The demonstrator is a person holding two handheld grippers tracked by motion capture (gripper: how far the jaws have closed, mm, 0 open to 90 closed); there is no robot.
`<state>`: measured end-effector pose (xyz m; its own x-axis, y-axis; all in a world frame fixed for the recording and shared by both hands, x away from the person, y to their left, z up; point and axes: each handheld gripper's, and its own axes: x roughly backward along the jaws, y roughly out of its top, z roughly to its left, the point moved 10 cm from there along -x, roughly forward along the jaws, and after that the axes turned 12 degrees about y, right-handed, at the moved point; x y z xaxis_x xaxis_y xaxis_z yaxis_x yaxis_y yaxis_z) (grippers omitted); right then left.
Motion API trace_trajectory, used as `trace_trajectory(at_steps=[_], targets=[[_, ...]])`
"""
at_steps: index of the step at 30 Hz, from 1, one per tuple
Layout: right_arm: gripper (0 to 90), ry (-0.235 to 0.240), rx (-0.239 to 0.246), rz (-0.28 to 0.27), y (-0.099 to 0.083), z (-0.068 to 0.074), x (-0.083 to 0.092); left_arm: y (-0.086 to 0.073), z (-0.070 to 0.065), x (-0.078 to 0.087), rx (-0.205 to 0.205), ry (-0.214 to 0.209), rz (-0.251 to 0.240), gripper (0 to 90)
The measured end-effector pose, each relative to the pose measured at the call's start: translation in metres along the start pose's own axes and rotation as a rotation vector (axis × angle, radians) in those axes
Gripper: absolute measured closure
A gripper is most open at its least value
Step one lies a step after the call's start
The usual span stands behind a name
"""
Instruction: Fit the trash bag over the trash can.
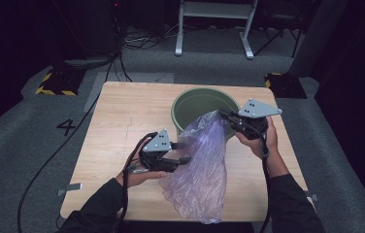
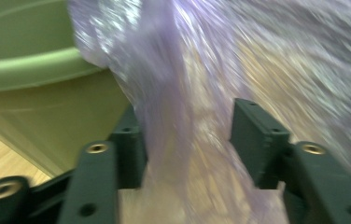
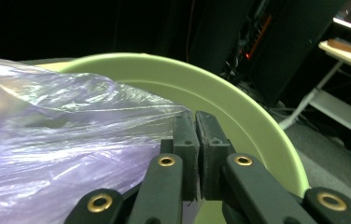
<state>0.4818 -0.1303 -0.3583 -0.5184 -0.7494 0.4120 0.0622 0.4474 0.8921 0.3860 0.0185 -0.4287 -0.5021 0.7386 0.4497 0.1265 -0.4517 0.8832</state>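
A thin purple plastic bag (image 1: 201,165) hangs from the rim of the green bucket (image 1: 190,103) down past the bench's (image 1: 122,116) near edge. The right gripper (image 1: 225,115) has its fingers (image 3: 185,135) closed on the bag's top corner above the bucket rim. The left gripper (image 1: 184,152) stands with fingers (image 2: 253,135) apart, bag film loose between them. Left half of the bench lies bare; a "4" (image 1: 66,126) marks the floor
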Motion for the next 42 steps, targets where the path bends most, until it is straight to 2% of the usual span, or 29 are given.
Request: trace_trajectory(at_steps=[2, 5, 8, 11, 14, 17, 20, 24, 26, 29, 31, 35, 37, 39, 42], targets=[[86.9, -0.007, -0.011, 0.004, -0.002, -0.003, -0.002, -0.002, -0.002, -0.002, -0.035, 0.007, 0.006, 63.2], [81.7, -0.018, -0.026, 0.011, -0.005, -0.004, -0.005, -0.002, -0.003, -0.004, -0.052, 0.018, 0.002, 76.4], [66.0, -0.028, -0.042, 0.012, -0.007, -0.003, -0.006, 0.0, -0.001, -0.004, -0.059, 0.037, -0.009, 86.5], [53.4, 0.001, -0.041, 0.0, -0.007, 0.002, -0.002, 0.004, 0.0, -0.003, -0.057, 0.053, -0.026, 89.2], [44.2, 0.003, -0.035, -0.008, -0.006, 0.006, 0.007, 0.006, 0.001, -0.002, -0.059, 0.066, -0.033, 89.6], [39.8, 0.009, -0.008, -0.021, -0.006, 0.013, 0.018, 0.006, 0.002, -0.002, -0.057, 0.066, -0.031, 89.7], [37.6, -0.015, 0.024, -0.002, -0.01, 0.015, 0.027, 0.006, 0.004, -0.002, -0.048, 0.073, -0.031, 89.7], [39.2, -0.039, 0.016, -0.004, -0.016, 0.013, 0.038, 0.005, 0.005, -0.001, -0.048, 0.073, -0.03, 89.8], [47.3, -0.085, -0.001, -0.001, -0.017, 0.005, 0.04, 0.005, 0.007, -0.002, -0.042, 0.078, -0.035, 89.8], [58.4, -0.097, -0.014, -0.012, -0.014, 0.0, 0.037, 0.006, 0.008, -0.002, -0.028, 0.086, -0.042, 89.8], [59.3, -0.113, -0.011, -0.015, -0.011, -0.001, 0.034, 0.007, 0.009, -0.002, -0.02, 0.09, -0.044, 89.8], [61.8, -0.08, 0.009, -0.036, -0.002, 0.009, 0.029, 0.005, 0.011, -0.004, -0.022, 0.091, -0.033, 89.8], [58.0, -0.047, -0.002, -0.05, 0.001, 0.015, 0.028, 0.003, 0.011, -0.004, -0.015, 0.091, -0.029, 89.8], [49.2, -0.01, -0.015, -0.067, 0.004, 0.02, 0.029, 0.002, 0.012, -0.004, -0.015, 0.096, -0.027, 89.8], [46.1, 0.049, -0.028, -0.101, 0.009, 0.027, 0.033, 0.001, 0.014, -0.003, -0.012, 0.105, -0.021, 89.9]])
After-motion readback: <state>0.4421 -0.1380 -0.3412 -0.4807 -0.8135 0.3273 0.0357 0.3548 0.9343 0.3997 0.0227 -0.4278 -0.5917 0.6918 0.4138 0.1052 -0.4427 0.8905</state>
